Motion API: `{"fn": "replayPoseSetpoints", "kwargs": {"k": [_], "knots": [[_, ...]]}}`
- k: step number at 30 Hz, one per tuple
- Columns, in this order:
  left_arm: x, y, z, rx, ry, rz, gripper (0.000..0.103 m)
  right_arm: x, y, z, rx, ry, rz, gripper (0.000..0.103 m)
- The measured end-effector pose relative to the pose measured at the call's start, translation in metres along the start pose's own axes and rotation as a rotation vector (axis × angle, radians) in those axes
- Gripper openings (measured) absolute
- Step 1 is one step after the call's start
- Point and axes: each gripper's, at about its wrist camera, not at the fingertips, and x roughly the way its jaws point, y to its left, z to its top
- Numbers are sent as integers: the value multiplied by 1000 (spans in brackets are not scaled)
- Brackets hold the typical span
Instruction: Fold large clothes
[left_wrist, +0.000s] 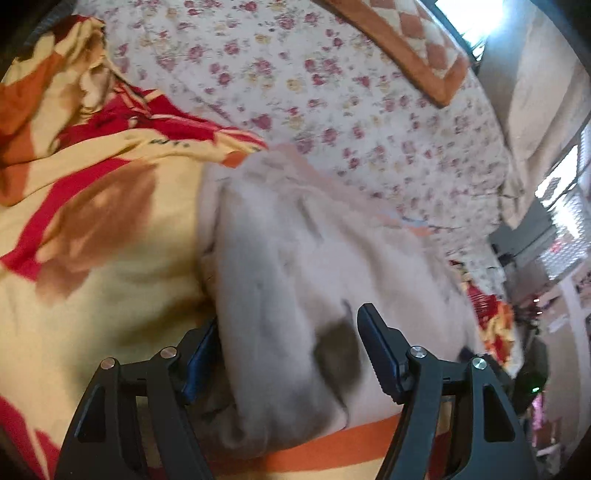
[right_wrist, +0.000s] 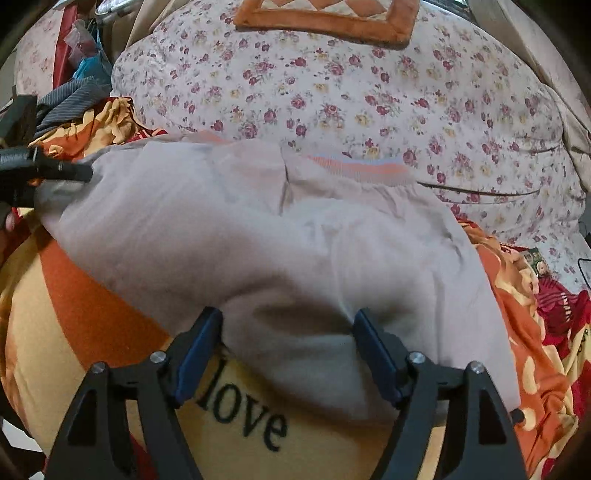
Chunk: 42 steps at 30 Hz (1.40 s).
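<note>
While the right gripper (right_wrist: 288, 347) hangs low over the bed, its jaws stand wide apart, straddling the near hem of the pale grey garment (right_wrist: 258, 236) without pinching it. Just beneath, the yellow-and-orange blanket (right_wrist: 74, 332) shows the printed word "love" (right_wrist: 242, 410). Over on the other side, the left gripper (left_wrist: 288, 354) has its jaws spread too, a thick fold of that same garment (left_wrist: 280, 280) bulging up between them, fabric brushing the left finger. The garment lies bunched on the blanket (left_wrist: 92, 258), its orange-striped ribbed band (right_wrist: 365, 168) at the far edge. Beyond it stretches the floral quilt (right_wrist: 332, 92), and farthest back sits an orange-bordered cushion (right_wrist: 325, 22).
</note>
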Motion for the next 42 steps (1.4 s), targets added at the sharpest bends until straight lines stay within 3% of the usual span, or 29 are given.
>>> {"fn": "replayPoseSetpoints", "kwargs": {"k": [7,13,15,17,20,25,29,31,33,34,35,36,38,42], "knots": [[23,36,33,-110,2,32,63,1,0,-2,3,-5,2,80],[40,31,47,-84,26,-2,61,3,0,-2,3,-8,2,81],[33,27,49,-82,-8,-4,38,3,0,-2,3,-8,2,82],[23,23,50,-70,-60,3,22,3,0,-3,4,-7,2,82],[14,8,48,13,-121,58,11,4,0,-2,-1,-5,0,83],[10,-4,42,78,-163,126,8,5,1,-1,-3,-2,-3,83],[20,0,42,73,-131,157,7,6,1,0,-3,4,-5,83],[32,11,43,34,-71,158,14,6,2,1,-4,7,-7,83],[38,25,42,-37,-54,151,30,6,3,2,-3,12,-6,83],[38,31,42,-75,-53,133,30,5,2,3,-2,15,-3,83],[38,32,43,-91,-52,127,30,2,1,5,3,19,6,83],[38,31,43,-93,-49,126,16,-3,-1,7,10,14,19,81],[31,20,44,-70,-68,140,5,-20,-9,12,40,-20,15,80],[1,-11,52,-88,-143,93,1,-65,-49,14,167,-139,-55,81]]}}
